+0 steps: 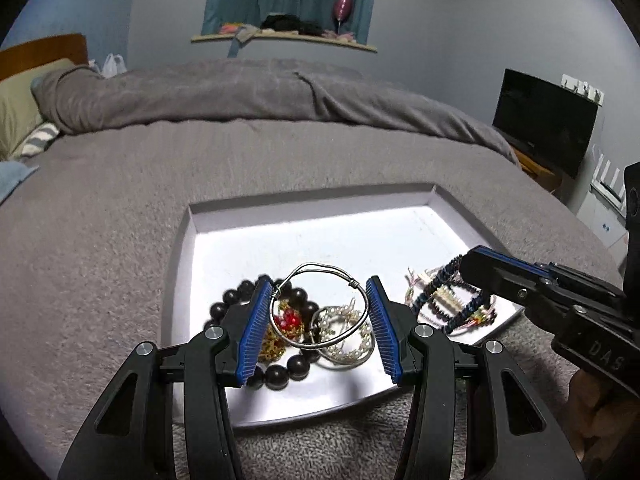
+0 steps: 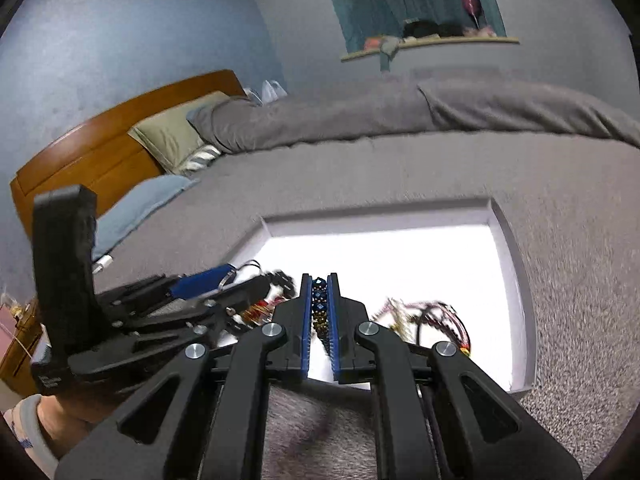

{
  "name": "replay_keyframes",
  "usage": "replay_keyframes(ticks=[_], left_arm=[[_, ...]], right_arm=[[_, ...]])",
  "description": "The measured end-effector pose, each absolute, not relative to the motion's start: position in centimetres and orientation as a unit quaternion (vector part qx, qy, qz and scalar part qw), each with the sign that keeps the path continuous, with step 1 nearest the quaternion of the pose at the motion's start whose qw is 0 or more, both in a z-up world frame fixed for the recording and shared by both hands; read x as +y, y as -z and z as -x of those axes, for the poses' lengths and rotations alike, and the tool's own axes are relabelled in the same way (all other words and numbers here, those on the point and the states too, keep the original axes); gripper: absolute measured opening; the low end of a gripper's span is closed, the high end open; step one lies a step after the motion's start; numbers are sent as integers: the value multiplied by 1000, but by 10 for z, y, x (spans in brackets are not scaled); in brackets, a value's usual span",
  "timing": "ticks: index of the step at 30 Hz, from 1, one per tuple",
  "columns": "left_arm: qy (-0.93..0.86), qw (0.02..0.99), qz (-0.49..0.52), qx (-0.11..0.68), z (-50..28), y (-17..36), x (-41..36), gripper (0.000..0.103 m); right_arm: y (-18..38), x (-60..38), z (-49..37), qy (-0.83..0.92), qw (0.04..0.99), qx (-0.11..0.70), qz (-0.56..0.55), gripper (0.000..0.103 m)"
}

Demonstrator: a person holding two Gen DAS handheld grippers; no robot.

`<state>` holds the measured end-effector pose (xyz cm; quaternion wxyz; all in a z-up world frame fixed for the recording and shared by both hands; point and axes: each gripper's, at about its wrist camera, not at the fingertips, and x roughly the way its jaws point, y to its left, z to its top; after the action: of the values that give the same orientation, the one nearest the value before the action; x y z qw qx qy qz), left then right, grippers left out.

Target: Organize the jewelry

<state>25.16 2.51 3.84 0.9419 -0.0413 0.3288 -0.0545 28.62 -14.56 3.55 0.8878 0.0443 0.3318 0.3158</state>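
Observation:
A white shallow tray point(image 1: 320, 232) lies on a grey bed and holds jewelry. My left gripper point(image 1: 318, 296) stands with its jaws on either side of a silver wire bangle point(image 1: 320, 308), touching both pads. Under the bangle lie a black bead bracelet point(image 1: 240, 296), a gold piece with a red stone point(image 1: 286, 322) and a pearl bracelet point(image 1: 348, 340). My right gripper point(image 2: 319, 280) is shut on a dark blue beaded bracelet point(image 2: 319, 300), also in the left wrist view point(image 1: 444, 280), at the tray's right. Thin woven bracelets point(image 1: 444, 308) lie tangled there.
The grey blanket point(image 1: 120, 240) surrounds the tray. Pillows point(image 2: 172, 140) and a wooden headboard point(image 2: 100, 152) are at the left. A dark screen point(image 1: 544, 120) stands at the right. A shelf point(image 1: 280, 36) with items hangs on the far wall.

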Motion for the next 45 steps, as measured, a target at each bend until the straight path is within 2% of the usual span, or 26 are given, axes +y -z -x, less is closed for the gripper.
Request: replay_keyframes(ticks=[11, 14, 16, 21, 24, 26, 36, 39, 45], left_arm=[[56, 929, 47, 363, -262, -22, 26, 50], [54, 930, 46, 360, -262, -22, 26, 59], [57, 931, 40, 359, -260, -24, 24, 59], [69, 934, 24, 350, -250, -30, 17, 60], [75, 937, 14, 340, -242, -35, 12, 63], [71, 945, 6, 320, -233, -40, 9, 89], [76, 956, -4, 285, -208, -54, 1, 93], [75, 957, 2, 279, -197, -56, 3, 94], [54, 962, 15, 268, -179, -55, 9, 97]], right_arm=[[-16, -155, -300, -277, 887, 365, -52, 8], [-16, -157, -300, -273, 889, 363, -52, 10], [-16, -162, -297, -268, 892, 360, -53, 27], [-20, -175, -288, -259, 900, 346, -49, 31], [-22, -182, -281, -250, 907, 337, -37, 40], [-24, -187, -277, -245, 911, 331, -34, 42], [-33, -199, -253, -236, 922, 308, -6, 63], [-35, -204, -243, -234, 926, 295, -2, 74], [-36, -209, -227, -232, 929, 288, 15, 85]])
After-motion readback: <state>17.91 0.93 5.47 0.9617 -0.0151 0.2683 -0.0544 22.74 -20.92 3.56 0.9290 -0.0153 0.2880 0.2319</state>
